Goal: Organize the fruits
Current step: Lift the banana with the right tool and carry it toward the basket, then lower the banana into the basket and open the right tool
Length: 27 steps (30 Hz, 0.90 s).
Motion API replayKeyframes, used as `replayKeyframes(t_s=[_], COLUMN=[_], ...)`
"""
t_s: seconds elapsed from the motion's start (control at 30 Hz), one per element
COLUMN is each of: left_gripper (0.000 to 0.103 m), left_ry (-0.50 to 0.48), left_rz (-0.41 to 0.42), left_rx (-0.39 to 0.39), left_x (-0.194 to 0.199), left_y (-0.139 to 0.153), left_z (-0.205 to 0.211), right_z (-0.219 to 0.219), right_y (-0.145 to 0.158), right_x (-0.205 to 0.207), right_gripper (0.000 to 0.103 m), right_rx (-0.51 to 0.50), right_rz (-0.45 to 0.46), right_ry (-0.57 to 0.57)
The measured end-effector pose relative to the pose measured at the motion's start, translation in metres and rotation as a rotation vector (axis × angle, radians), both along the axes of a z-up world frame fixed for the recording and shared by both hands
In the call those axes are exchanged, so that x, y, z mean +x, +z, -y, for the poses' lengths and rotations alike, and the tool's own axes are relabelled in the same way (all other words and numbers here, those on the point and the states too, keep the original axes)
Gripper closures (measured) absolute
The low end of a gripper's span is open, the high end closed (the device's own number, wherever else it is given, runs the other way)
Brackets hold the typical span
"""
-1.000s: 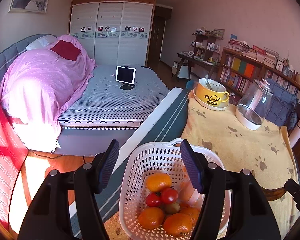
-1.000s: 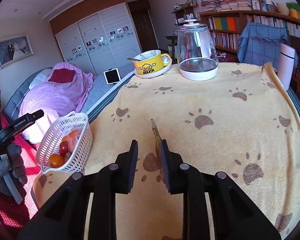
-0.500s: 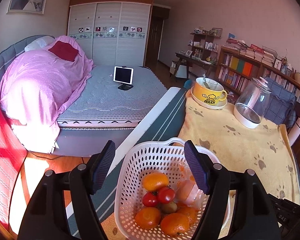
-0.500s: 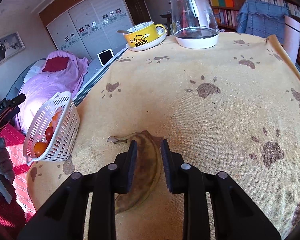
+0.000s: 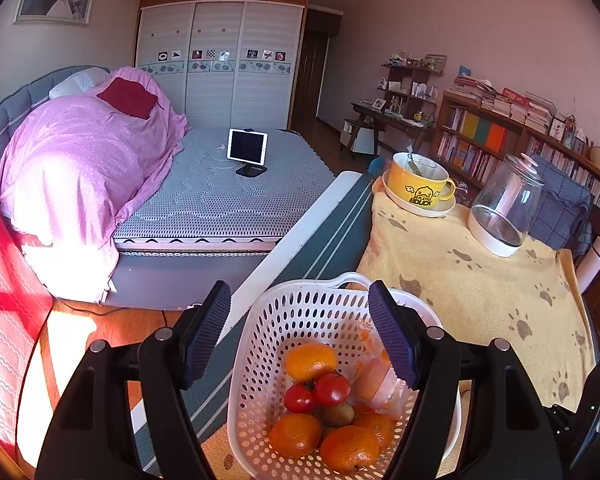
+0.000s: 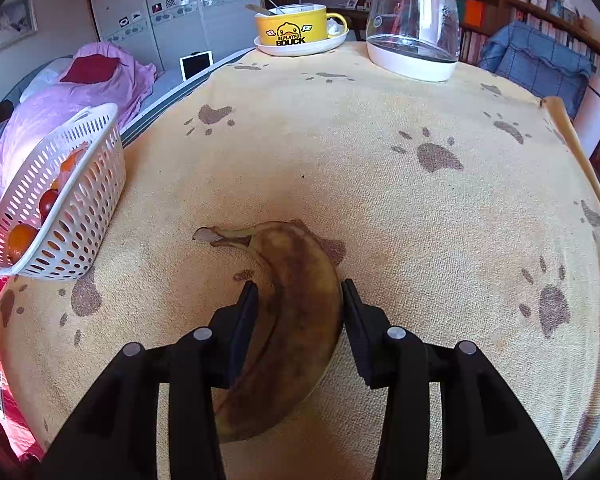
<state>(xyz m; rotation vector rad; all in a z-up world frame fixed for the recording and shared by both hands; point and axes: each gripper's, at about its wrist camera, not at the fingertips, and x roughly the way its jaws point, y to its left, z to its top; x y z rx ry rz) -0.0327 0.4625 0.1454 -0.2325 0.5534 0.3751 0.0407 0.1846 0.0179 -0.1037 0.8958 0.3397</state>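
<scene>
One banana (image 6: 296, 304); one basket (image 5: 260, 344); two tomatoes (image 5: 332, 388); four oranges (image 5: 310, 360).

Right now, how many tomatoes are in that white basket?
2. Both sit side by side mid-basket: one tomato on the left, the other tomato touching it on the right, among the oranges. More may be hidden beneath the other fruit.

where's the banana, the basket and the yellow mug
banana (image 6: 296, 288): right wrist view, mid-body between the fingers
basket (image 5: 300, 312): left wrist view, far inner wall
yellow mug (image 6: 296, 30): right wrist view, front with duck print
</scene>
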Motion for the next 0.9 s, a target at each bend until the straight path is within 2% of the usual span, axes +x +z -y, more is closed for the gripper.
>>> replayKeyframes(t_s=[0.1,0.23,0.53,0.73,0.8,0.9], left_gripper=[0.03,0.03,0.03,0.03,0.03,0.03], left_ry=[0.0,0.003,0.025,0.051,0.053,0.06], left_rz=[0.004,0.011,0.035,0.05,0.054,0.061], left_rx=[-0.001,-0.005,-0.015,-0.035,-0.039,-0.035], left_x=[-0.001,-0.002,-0.007,-0.013,-0.014,-0.016], left_y=[0.001,0.003,0.009,0.012,0.013,0.015], left_z=[0.0,-0.002,-0.009,-0.021,-0.023,-0.024], right_z=[0.001,0.011,0.012,-0.001,-0.008,-0.023], right_y=[0.001,0.01,0.06,0.097,0.109,0.126], right_x=[-0.003,-0.008,-0.03,-0.043,-0.046,-0.053], right_gripper=[0.068,0.07,0.071,0.071,0.077,0.077], right_rx=[-0.011,0.062,0.215,0.25,0.249,0.231], right_rz=[0.022,0.043,0.184,0.298,0.34,0.389], right_ry=[0.0,-0.012,0.002,0.03,0.05,0.091])
